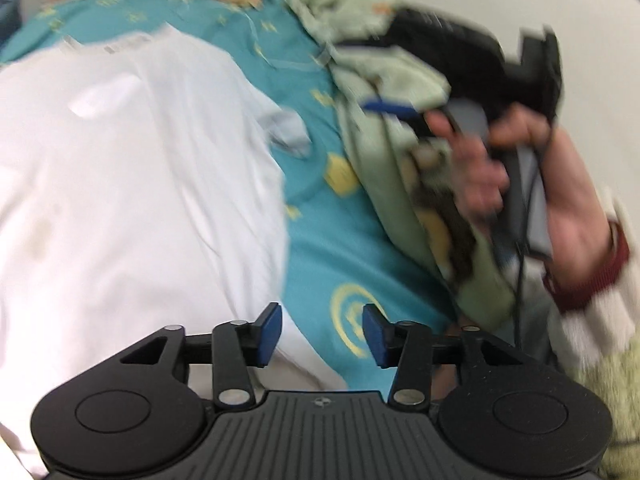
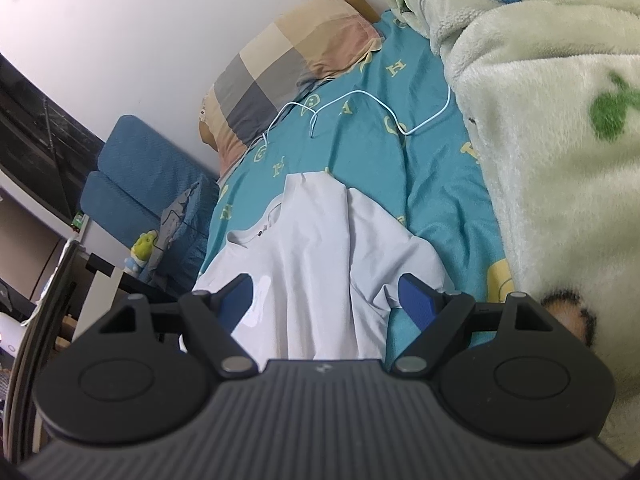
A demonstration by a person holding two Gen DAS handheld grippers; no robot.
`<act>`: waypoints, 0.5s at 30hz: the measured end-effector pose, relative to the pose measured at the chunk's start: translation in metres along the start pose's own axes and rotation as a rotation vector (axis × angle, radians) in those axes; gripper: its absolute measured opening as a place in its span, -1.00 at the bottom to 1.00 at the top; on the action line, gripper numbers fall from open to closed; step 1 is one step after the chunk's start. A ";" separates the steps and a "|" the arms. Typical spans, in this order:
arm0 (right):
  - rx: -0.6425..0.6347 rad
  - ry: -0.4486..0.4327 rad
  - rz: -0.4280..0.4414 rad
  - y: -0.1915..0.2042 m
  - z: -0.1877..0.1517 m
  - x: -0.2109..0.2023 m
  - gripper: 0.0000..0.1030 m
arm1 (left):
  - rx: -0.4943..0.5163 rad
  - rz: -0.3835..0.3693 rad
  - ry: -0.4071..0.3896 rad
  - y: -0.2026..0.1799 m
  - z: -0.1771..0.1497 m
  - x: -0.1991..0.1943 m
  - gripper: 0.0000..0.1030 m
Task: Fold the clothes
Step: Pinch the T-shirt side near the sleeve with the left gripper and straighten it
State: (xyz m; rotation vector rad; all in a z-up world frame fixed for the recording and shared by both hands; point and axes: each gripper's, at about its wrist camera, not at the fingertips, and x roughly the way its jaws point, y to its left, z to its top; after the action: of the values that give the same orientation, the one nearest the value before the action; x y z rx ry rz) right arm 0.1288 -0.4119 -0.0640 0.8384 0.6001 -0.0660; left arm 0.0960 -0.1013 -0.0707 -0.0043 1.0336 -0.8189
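Your left gripper, jaws apart and empty, hangs at the white cotton T-shirt's right edge; the shirt runs near-to-far, leftward.

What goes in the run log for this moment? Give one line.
stage: fold clothes | white T-shirt: flat on teal sheet | left gripper: open, empty | right gripper: open over shirt, empty

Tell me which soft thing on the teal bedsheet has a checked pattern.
The patchwork pillow by the white wall: blocks of beige, grey and pink. The white T-shirt is plain, and the fluffy pale-green blanket has scattered fruit prints instead.
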 end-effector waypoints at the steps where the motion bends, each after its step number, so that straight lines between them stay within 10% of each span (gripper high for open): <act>1: -0.001 0.000 -0.002 0.000 0.000 0.001 0.60 | 0.003 0.026 -0.027 0.002 0.003 0.001 0.08; 15: 0.085 -0.045 -0.011 -0.019 0.006 0.015 0.60 | -0.142 0.155 -0.149 0.063 0.000 -0.009 0.26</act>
State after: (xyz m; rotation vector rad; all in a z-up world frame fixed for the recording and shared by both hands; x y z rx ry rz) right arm 0.1388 -0.4261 -0.0816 0.9135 0.5622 -0.1204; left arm 0.1318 -0.0511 -0.0874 -0.1041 0.9366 -0.5945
